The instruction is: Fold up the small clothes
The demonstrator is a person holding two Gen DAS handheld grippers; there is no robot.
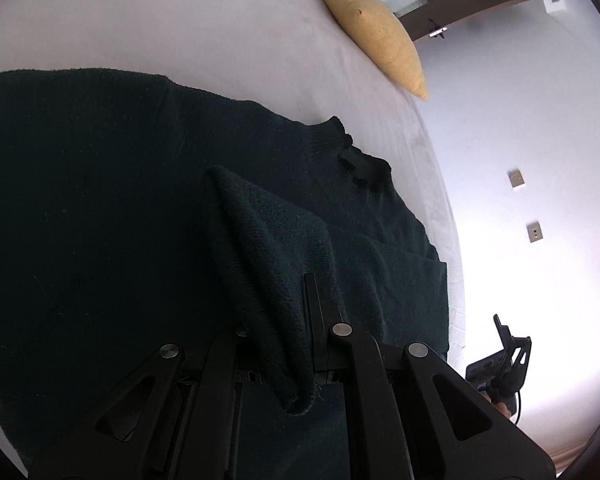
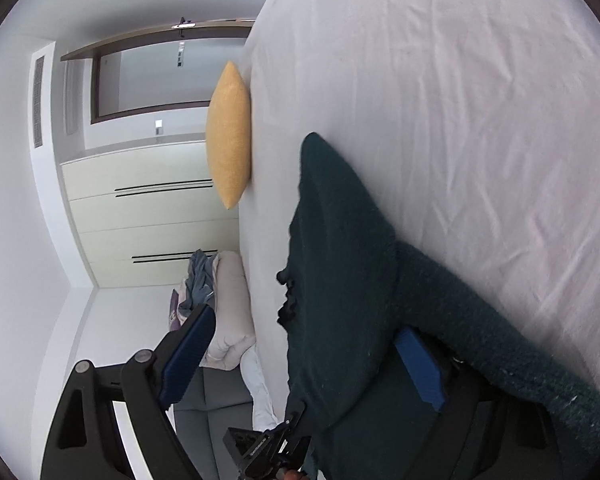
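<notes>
A dark green knit sweater (image 1: 100, 208) lies spread on a white bed (image 1: 180, 20), its collar (image 1: 364, 160) toward the right. My left gripper (image 1: 278, 320) is shut on a fold of the sweater's fabric, which rises in a ridge between the fingers and drapes down over them. In the right wrist view the same sweater (image 2: 340, 260) hangs over the bed's edge. My right gripper (image 2: 300, 344) is open, with blue pads (image 2: 188, 356) wide apart; the sweater drapes over its right finger. The right gripper also shows at the left wrist view's lower right (image 1: 500, 364).
A yellow cushion (image 1: 376, 28) (image 2: 230, 136) stands at the bed's edge. White bedsheet (image 2: 460, 120) stretches beyond the sweater. Cream wardrobe doors (image 2: 148, 208), a pile of bedding and clothes (image 2: 216, 300) and a white wall with sockets (image 1: 516, 180) lie beyond the bed.
</notes>
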